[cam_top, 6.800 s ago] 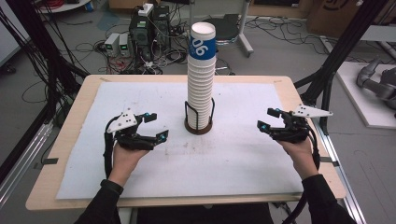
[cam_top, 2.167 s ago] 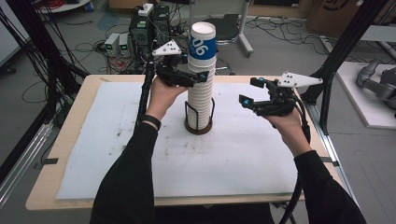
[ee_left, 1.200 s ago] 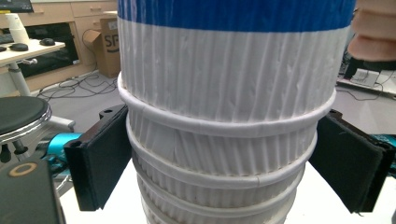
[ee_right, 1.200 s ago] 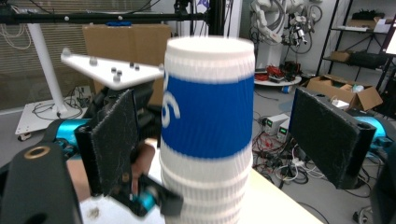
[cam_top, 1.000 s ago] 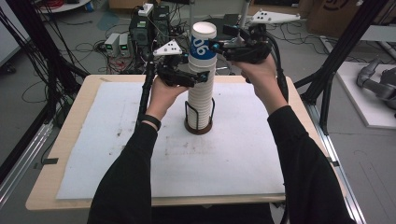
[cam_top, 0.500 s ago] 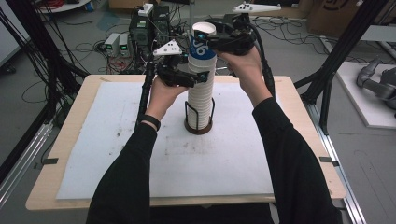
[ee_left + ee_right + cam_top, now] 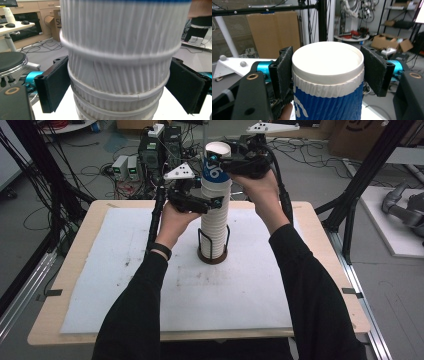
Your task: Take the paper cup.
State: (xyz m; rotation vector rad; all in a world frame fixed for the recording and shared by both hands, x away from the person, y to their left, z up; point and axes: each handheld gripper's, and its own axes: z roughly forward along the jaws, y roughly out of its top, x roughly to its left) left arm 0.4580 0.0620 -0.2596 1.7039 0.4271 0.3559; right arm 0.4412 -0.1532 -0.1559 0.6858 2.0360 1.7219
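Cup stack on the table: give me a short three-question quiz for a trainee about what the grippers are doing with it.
1. True or false: the right gripper is clamped on the blue top cup.
2. What does the left gripper hold: A) the wire holder, B) the white cup stack, C) nothing?
3. Fill in: the stack stands in a holder on the white ____.

Key: 1 true, its jaws have just closed on the cup's rim. 2 B. 3 mat.
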